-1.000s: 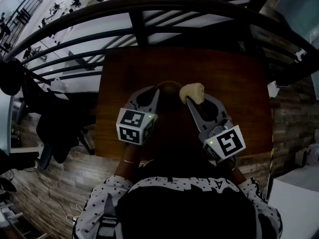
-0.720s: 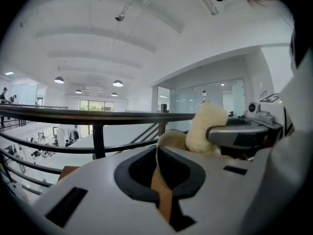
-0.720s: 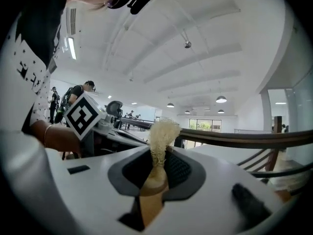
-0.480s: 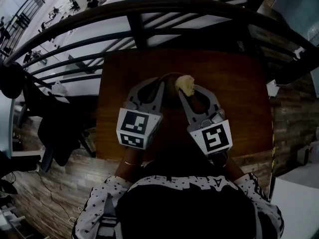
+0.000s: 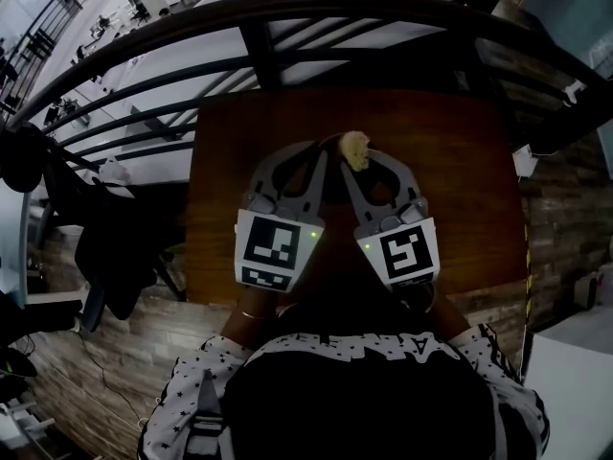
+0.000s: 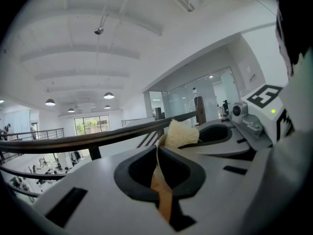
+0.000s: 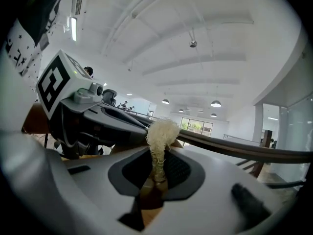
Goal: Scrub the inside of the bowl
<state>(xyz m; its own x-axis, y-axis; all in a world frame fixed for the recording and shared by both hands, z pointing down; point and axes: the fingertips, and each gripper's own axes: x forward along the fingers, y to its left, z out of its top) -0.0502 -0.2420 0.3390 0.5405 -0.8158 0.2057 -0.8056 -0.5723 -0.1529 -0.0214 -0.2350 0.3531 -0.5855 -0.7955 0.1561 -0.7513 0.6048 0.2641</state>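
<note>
In the left gripper view, the left claw (image 6: pixel 159 153) is nearly closed and clamped on the bowl (image 6: pixel 163 195). The bowl's thin wall, brown with a pale edge, runs up between the two dark pads. Just past the claw's tip sits the scrubber (image 6: pixel 182 132), a pale, fibrous tuft touching the bowl's rim. The right claw (image 6: pixel 198 140) comes in from the right with the tuft at its tip (its marker cube shows at the far right edge).

In the right gripper view, the right claw is closed on the scrubber. The pale strands are pinched between the pads and fan out into a loose head above the tips. Something brown shows low between the pads, but whether it is the bowl or the bench cannot be told. The left claw's grey body and marker cube fill the left side, close by.

In the head view, both claws are held side by side over the brown wooden bench (image 5: pixel 450 190), marker cubes toward the person and tips converging away from them. The scrubber is a pale spot at the right claw's tip, just beside the left claw's tip. The bowl lies between the two claws but is dark against the wood, so little of it can be made out here. A dark railing (image 5: pixel 287 12) curves past the bench's far edge.
</note>
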